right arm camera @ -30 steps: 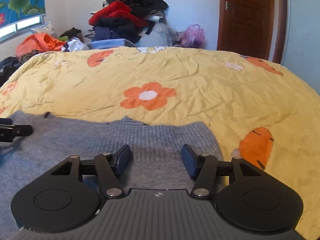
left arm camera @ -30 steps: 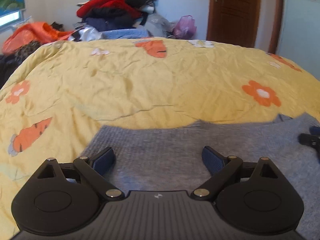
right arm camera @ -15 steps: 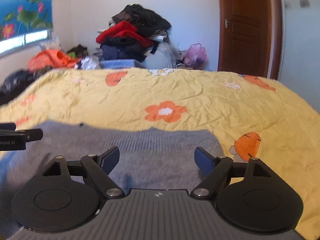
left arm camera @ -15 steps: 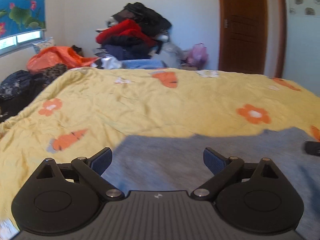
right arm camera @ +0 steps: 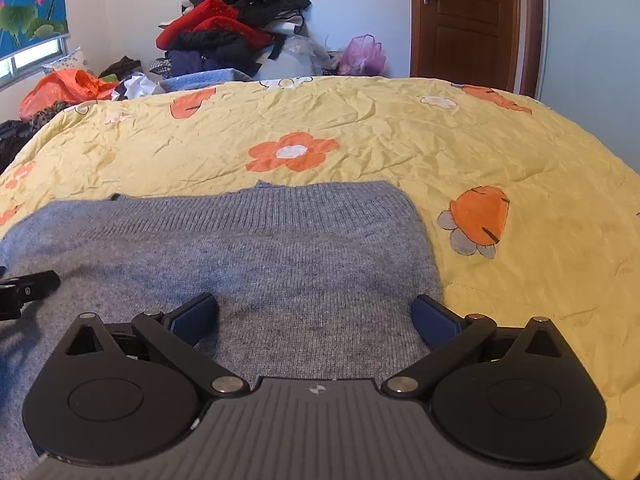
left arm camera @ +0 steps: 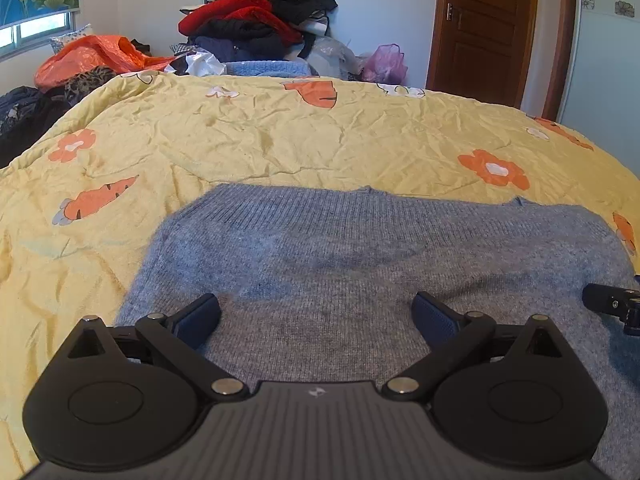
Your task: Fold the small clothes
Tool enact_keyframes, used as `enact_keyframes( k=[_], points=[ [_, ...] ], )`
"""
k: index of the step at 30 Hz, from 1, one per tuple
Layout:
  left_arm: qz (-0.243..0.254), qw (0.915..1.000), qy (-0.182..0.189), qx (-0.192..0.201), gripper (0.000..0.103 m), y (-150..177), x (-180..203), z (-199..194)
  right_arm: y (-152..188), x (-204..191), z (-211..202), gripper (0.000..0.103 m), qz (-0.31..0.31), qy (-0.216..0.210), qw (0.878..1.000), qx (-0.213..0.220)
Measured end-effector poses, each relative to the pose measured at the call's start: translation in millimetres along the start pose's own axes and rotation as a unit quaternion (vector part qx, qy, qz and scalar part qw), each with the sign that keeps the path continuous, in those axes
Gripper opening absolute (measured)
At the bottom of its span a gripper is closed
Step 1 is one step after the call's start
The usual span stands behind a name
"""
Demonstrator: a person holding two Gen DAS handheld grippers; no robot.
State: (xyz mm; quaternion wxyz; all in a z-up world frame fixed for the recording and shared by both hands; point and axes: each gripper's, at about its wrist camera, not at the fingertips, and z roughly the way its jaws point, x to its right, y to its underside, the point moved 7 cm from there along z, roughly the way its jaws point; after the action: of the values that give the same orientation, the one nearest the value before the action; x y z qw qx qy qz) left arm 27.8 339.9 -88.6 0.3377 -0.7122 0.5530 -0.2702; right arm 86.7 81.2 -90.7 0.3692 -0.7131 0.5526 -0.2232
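Grey sweater (left arm camera: 360, 272): matt knitted cloth, ribbed along the 12 o'clock edge. Yellow quilt (left arm camera: 280, 140): thin, finely creased printed cloth. Left gripper (left arm camera: 316, 316) and right gripper (right arm camera: 314, 314): matt black plastic with shiny metal rivets and textured dark-blue finger pads (left arm camera: 434, 320). Door (right arm camera: 464, 20) at 1 o'clock: glossy brown wood.

A home bedroom is showing here: a yellow quilt (left arm camera: 280, 140) printed with flowers and carrots is covering a bed, a clothes pile (left arm camera: 256, 24) is leaning against the white wall, a wooden door (left arm camera: 484, 28) is standing shut, and a window (left arm camera: 36, 32) is letting in daylight.
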Motion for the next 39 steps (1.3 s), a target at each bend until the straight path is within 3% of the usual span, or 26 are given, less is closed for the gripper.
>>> enact_keyframes(
  k=[3,6,9,12,18,20,23,26,29,34,39],
  points=[
    [0.0,1.0,0.0,0.0,0.103,0.0,-0.2,-0.3,-2.6,-2.5,-14.9,0.094,0.009,0.007,1.0,0.012],
    [0.001,1.0,-0.002,0.0,0.103,0.1,0.5,-0.8,-0.2,-18.2,-26.4,0.094,-0.013,-0.009,1.0,0.018],
    [0.001,1.0,-0.001,0.0,0.103,0.1,0.6,-0.8,7.3,-27.1,-21.3,0.096,-0.051,0.003,0.999,0.012],
    [0.001,1.0,-0.001,0.0,0.103,0.2,1.2,-0.8,11.6,-18.5,-13.4,0.103,-0.04,-0.009,0.999,0.013],
    [-0.001,1.0,0.009,0.0,0.103,-2.2,-3.1,-5.2,9.0,-14.8,-16.4,0.099,-0.032,-0.017,0.999,0.017],
    [-0.007,0.9999,-0.007,0.008,0.103,-2.3,-14.2,-22.5,9.8,-3.5,-39.7,0.088,0.003,-0.023,0.999,0.034],
    [-0.031,0.9987,0.0,0.04,0.103,5.1,-38.1,-71.7,16.9,28.4,-91.5,0.091,0.096,-0.071,0.991,0.06],
    [-0.091,0.9948,0.022,0.04,0.103,34.7,-65.2,-114.4,42.9,68.1,-129.9,0.09,0.209,-0.11,0.971,0.04],
    [-0.189,0.9798,0.062,0.013,0.103,76.3,-89.3,-139.2,77.7,93.9,-154.3,0.088,0.283,-0.121,0.951,0.01],
    [-0.316,0.9361,0.154,0.005,0.103,110.4,-100.9,-151.5,105.4,97.1,-153.2,0.088,0.339,-0.14,0.93,-0.031],
    [-0.4,0.8867,0.23,-0.026,0.103,108.3,-96.3,-139.4,91.3,74.6,-132.3,0.09,0.334,-0.158,0.929,-0.03]
  ],
)
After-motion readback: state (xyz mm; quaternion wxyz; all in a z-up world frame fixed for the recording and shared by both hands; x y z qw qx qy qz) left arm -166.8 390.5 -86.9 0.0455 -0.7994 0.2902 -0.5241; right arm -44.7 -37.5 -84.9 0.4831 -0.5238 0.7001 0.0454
